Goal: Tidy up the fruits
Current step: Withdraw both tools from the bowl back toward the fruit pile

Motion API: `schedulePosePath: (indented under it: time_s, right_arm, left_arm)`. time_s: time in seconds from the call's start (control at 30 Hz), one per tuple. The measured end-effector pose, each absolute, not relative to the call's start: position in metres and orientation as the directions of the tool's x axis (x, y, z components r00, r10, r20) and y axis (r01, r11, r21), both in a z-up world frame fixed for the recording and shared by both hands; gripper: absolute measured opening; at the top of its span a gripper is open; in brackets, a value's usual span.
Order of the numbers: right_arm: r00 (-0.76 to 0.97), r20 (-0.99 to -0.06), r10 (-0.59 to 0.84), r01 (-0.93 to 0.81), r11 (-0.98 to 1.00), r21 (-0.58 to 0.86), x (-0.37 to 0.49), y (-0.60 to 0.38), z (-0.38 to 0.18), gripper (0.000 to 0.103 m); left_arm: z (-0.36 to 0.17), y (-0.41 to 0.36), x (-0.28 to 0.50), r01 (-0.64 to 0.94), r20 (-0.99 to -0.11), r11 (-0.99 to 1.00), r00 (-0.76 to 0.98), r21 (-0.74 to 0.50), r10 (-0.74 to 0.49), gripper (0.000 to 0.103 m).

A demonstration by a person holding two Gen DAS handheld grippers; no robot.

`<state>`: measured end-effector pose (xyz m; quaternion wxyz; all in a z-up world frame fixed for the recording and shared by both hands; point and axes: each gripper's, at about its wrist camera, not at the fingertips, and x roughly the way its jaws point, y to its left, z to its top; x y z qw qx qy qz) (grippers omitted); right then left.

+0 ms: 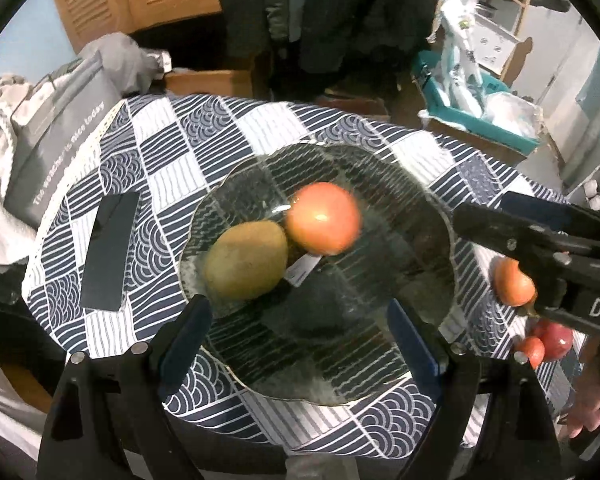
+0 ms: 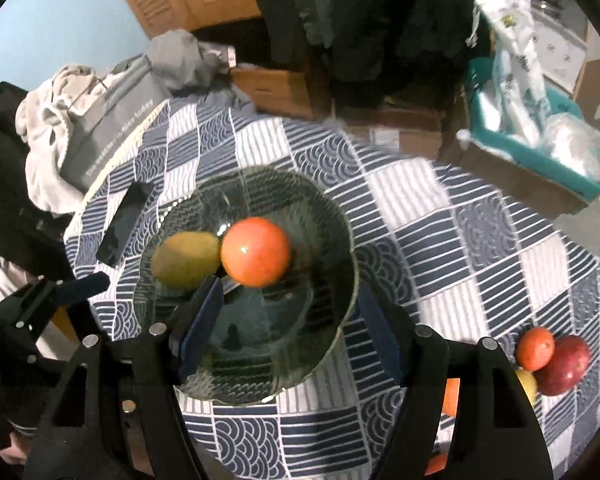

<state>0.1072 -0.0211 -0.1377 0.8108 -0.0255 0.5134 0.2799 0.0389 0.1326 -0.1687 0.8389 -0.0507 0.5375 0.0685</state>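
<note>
Orange-red round fruit [image 2: 256,251] and kiwi [image 2: 185,260] touching inside glass bowl [image 2: 342,240] on checked cloth surface [image 2: 440,240]. More fruits [image 2: 552,358] clustered at four o'clock from bowl, well apart. Left hand-held gripper [image 1: 300,340] and right hand-held gripper [image 2: 288,328] both spread wide over bowl, holding nothing. Black phone [image 2: 126,224] at nine o'clock beside bowl.

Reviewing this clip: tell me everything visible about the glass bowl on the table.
The bowl is clear, slightly dark-tinted ribbed glass with a wavy rim, wide and shallow, sitting upright on the blue-and-white patterned tablecloth. It holds a brownish-green fruit and a round orange-red fruit, which touch each other. A white label shows under them in the left wrist view. Both grippers are open above its near edge, neither touching it.
</note>
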Motion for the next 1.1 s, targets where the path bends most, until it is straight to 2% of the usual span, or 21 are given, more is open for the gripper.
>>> schedulePosePath:
  time_s: [0.27, 0.67, 1.1]
  right_arm:
    - [0.447, -0.828, 0.339, -0.427, 0.894, 0.135, 0.097, -0.058, -0.101, 0.072]
    - [0.573, -0.773, 0.273, -0.361, 0.930, 0.062, 0.075, -0.118, -0.062, 0.083]
    - [0.623, -0.748, 0.230, -0.268, 0.961, 0.071, 0.054, -0.186, -0.042, 0.085]
  left_arm:
    - [-0.146, 0.107, 0.040, -0.123, -0.889, 0.992, 0.458, -0.036, 0.024, 0.090]
    - [-0.113, 0.060, 0.042, -0.031, -0.855, 0.996, 0.516, -0.083, -0.056, 0.090]
    - [-0.101, 0.014, 0.043, 0.062, -0.845, 0.991, 0.518, -0.117, -0.132, 0.090]
